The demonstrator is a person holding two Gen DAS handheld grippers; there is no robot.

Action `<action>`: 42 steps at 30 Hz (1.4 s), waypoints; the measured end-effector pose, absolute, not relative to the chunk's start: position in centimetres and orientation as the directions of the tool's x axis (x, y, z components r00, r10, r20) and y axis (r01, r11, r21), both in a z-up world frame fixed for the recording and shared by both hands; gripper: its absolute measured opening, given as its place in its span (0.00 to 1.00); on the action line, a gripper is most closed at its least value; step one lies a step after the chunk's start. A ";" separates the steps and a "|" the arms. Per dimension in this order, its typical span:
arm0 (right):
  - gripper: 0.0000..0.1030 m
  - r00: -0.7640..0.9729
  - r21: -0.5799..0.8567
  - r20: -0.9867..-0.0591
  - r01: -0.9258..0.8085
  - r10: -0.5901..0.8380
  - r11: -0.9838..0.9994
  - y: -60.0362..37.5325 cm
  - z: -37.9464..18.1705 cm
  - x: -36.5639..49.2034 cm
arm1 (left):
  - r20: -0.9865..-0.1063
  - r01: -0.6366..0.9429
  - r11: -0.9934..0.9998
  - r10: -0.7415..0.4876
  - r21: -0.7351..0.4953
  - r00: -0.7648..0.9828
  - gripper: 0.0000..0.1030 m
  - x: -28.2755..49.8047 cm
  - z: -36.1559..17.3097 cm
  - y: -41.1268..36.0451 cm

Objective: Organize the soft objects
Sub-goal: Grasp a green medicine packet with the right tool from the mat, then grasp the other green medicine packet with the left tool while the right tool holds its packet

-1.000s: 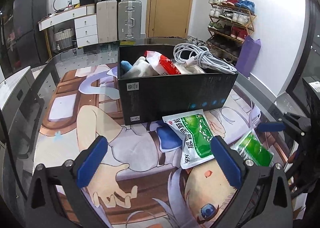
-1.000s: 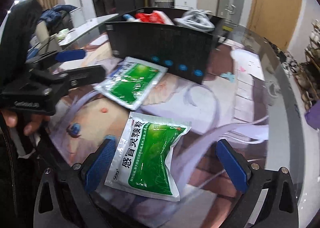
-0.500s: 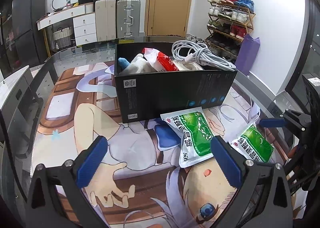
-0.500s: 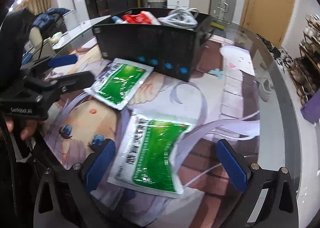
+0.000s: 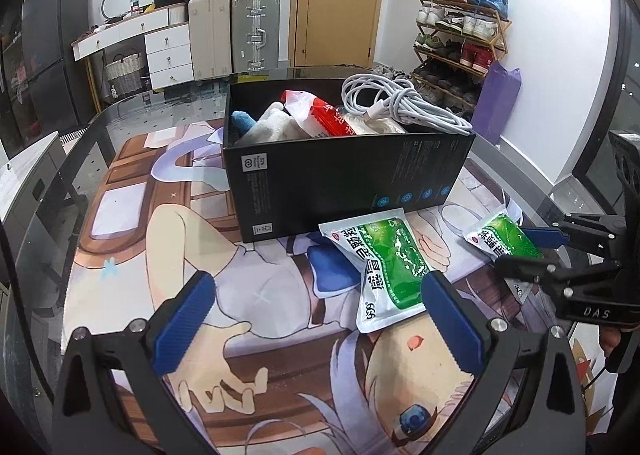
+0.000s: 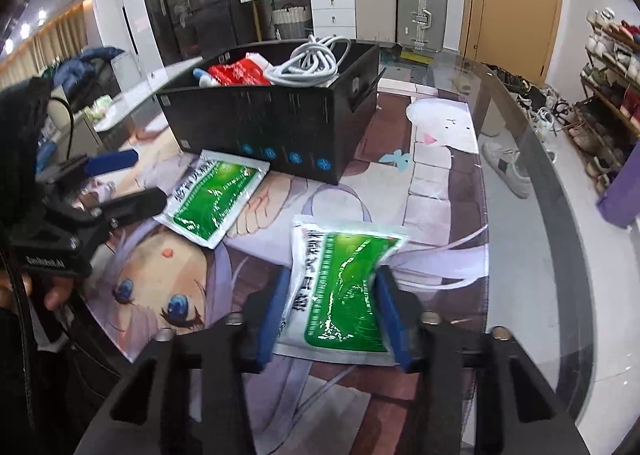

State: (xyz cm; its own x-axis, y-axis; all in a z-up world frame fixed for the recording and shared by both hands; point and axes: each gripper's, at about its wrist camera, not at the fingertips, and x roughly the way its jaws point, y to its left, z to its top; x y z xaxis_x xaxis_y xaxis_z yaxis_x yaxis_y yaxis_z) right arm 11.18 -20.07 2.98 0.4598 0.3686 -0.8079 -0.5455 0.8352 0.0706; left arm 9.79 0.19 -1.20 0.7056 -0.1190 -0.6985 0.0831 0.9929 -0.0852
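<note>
The right gripper [image 6: 334,311] is closing its blue pads on a green-and-white plastic sachet [image 6: 344,287], which buckles between them on the printed cartoon table mat [image 6: 436,191]. The left gripper [image 5: 320,319] hangs with jaws spread wide and empty. Just beyond it a second green-and-white sachet [image 5: 380,259] lies flat, touching the black cardboard box [image 5: 340,179] holding a coiled white cable [image 5: 396,103] and a red-and-white packet [image 5: 324,115].

Glossy plastic sachet [image 6: 344,287], matt black box [image 6: 280,123]
</note>
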 end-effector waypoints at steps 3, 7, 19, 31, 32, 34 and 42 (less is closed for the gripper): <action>0.36 0.464 0.088 -0.799 -0.540 0.383 0.837 -20.2 3.0 11.3 | -0.709 0.077 0.995 -0.102 -0.068 0.698 1.00 9.9 -1.0 -0.1; 0.36 0.471 0.100 -0.788 -0.537 0.396 0.837 -20.4 3.2 11.3 | -0.722 0.095 0.990 -0.143 -0.107 0.676 1.00 10.3 -0.8 -1.0; 0.36 0.508 0.120 -0.759 -0.507 0.408 0.854 -21.6 4.2 11.5 | -0.806 0.077 0.996 -0.079 -0.042 0.586 1.00 13.4 -2.8 -5.0; 0.36 0.506 0.124 -0.756 -0.511 0.414 0.851 -21.6 4.2 11.4 | -0.789 0.107 0.994 -0.076 -0.013 0.610 0.54 13.5 -2.0 -5.4; 0.36 0.506 0.124 -0.757 -0.511 0.415 0.850 -21.6 4.2 11.4 | -0.785 0.117 0.993 -0.084 -0.014 0.614 0.52 13.3 -1.9 -5.4; 0.36 0.508 0.122 -0.756 -0.511 0.413 0.851 -21.6 4.2 11.3 | -0.779 0.127 0.992 -0.095 -0.019 0.619 0.44 13.0 -1.9 -5.2; 0.36 0.516 0.121 -0.747 -0.515 0.419 0.849 -21.6 4.5 11.0 | -0.765 0.147 0.988 -0.128 -0.045 0.631 0.36 11.7 -1.4 -4.5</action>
